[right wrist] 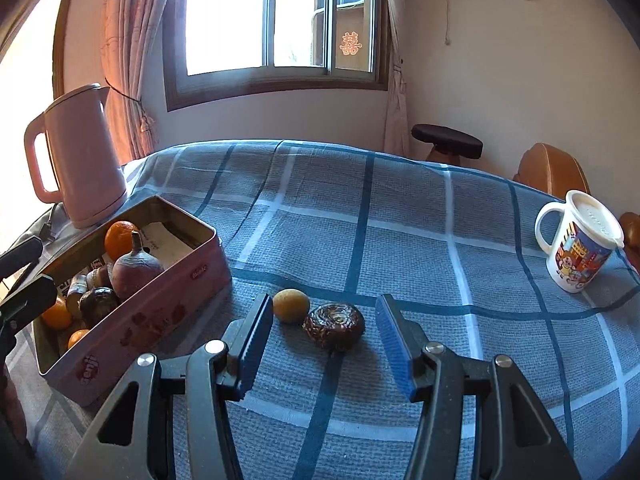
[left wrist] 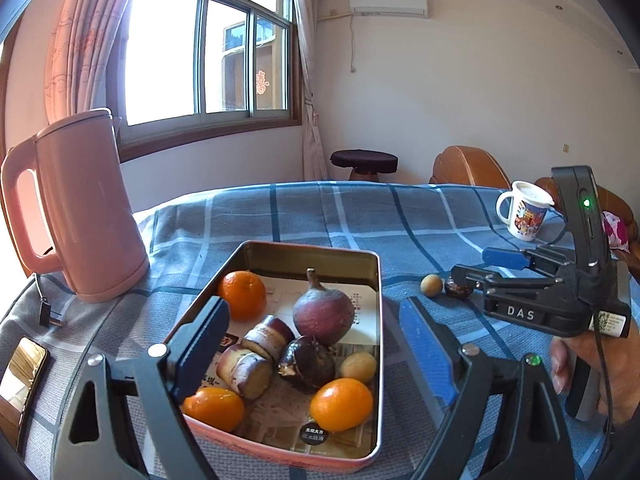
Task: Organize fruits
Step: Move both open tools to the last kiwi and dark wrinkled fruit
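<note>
Fruits are mostly gathered in the pink tin (left wrist: 372,276) on the checked blue cloth of the counter (right wrist: 400,220): three oranges, a purple round fruit with a stem (left wrist: 323,312), cut pieces with purple skin and a dark chestnut-like piece lie inside it on printed paper. Two stragglers are left out on the cloth to the tin's right, a small yellow-brown fruit (right wrist: 291,305) and a dark ridged water chestnut (right wrist: 334,325), the two touching or very nearly so. The right tongs (right wrist: 320,344) are apart and empty, aimed at the dark one, which lies just ahead of the blue pads. The left tongs (left wrist: 316,352) hover over the tin, spread wide, with nothing between them. By my judgement both loose pieces are light and firm; the water chestnut looks hard-shelled and flattish, so a grip across its broad sides should seat well, though its glossy skin may slip. The yellow one looks round and smooth and could roll off if nudged, so the pads should close on its widest girth. A pink kettle (left wrist: 80,208) stands behind the tin and a lidded mug (right wrist: 576,244) well off to the right.
</note>
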{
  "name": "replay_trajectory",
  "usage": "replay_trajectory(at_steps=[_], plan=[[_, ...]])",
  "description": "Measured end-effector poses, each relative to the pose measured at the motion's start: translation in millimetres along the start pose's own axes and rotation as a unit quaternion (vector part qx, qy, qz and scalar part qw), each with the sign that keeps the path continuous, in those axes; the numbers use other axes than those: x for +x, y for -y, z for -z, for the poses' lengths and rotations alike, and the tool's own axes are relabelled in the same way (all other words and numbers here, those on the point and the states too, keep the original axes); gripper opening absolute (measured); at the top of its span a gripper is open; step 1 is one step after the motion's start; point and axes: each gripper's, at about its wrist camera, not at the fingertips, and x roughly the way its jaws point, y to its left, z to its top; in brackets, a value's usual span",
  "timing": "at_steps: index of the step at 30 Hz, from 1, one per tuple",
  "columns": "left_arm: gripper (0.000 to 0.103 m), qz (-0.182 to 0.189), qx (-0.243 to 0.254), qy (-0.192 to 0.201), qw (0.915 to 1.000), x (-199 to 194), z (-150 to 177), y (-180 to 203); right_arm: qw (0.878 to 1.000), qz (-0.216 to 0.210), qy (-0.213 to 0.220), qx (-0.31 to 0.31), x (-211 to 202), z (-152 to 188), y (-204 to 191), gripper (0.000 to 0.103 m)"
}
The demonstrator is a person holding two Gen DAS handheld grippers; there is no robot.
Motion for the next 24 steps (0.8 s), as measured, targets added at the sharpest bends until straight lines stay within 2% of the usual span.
replay_trajectory(at_steps=[6, 9, 11, 14, 16, 18, 24], plan=[[0.091, -0.006, -0.004, -0.001, 1.0, 7, -12, -2, 0.998, -0.003, -0.032, -0.05, 29, -10, -19, 0.055], [0.096, -0.007, -0.002, 0.0, 1.0, 9, -16, -1, 0.995, -0.011, -0.072, -0.061, 47, -10, -21, 0.046], [0.098, -0.005, -0.002, 0.002, 1.0, 9, -18, 0, 0.994, -0.004, -0.079, -0.075, 52, -10, -23, 0.032], [0.099, -0.001, 0.001, 0.001, 1.0, 10, -20, 4, 0.992, 0.012, -0.085, -0.097, 57, -9, -27, 0.029], [0.099, 0.004, 0.002, -0.001, 1.0, 10, -21, 7, 0.992, 0.012, -0.083, -0.1, 56, -8, -27, 0.029], [0.099, 0.01, 0.003, -0.001, 0.9999, 10, -23, 11, 0.994, 0.004, -0.062, -0.085, 47, -9, -22, 0.029], [0.099, 0.036, 0.014, -0.005, 0.9992, 16, -35, 41, 1.0, 0.005, 0.008, 0.004, 7, -11, 16, 0.029]])
